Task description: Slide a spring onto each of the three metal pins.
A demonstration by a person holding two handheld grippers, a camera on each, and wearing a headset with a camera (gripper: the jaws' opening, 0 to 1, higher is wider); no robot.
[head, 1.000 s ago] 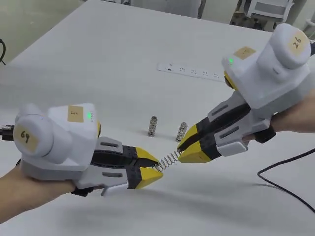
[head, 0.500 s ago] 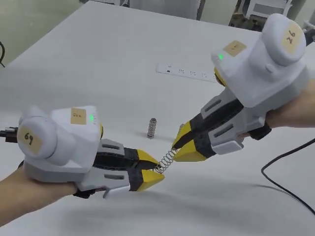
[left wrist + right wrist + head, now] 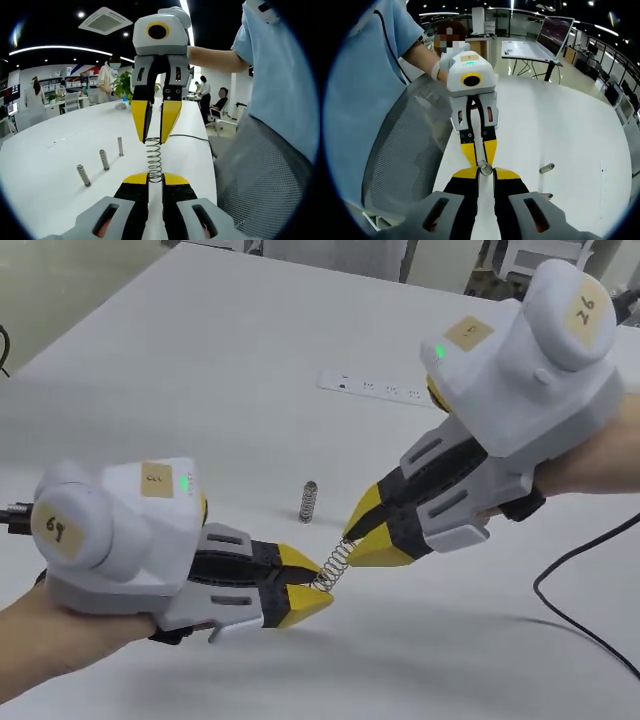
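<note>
A loose coil spring (image 3: 335, 565) hangs above the white table (image 3: 200, 370), held at both ends. My left gripper (image 3: 312, 590) is shut on its near end, and in the left gripper view the spring (image 3: 154, 160) rises straight from the left gripper (image 3: 155, 178). My right gripper (image 3: 357, 542) pinches the far end; in the right gripper view the spring's ring (image 3: 485, 169) sits between the right gripper's tips (image 3: 486, 172). One bare pin (image 3: 120, 146) stands beside two pins that carry springs (image 3: 104, 159) (image 3: 83, 175). One of those (image 3: 309, 500) shows just behind the grippers.
A white power strip (image 3: 385, 387) lies further back on the table. A black cable (image 3: 585, 565) curls at the right edge. In the gripper views there is a mesh chair (image 3: 260, 170) at the table's side and people in the room behind.
My right gripper has shifted left and up with the spring's end, and now covers the second spring-bearing pin. The left gripper holds almost still.
</note>
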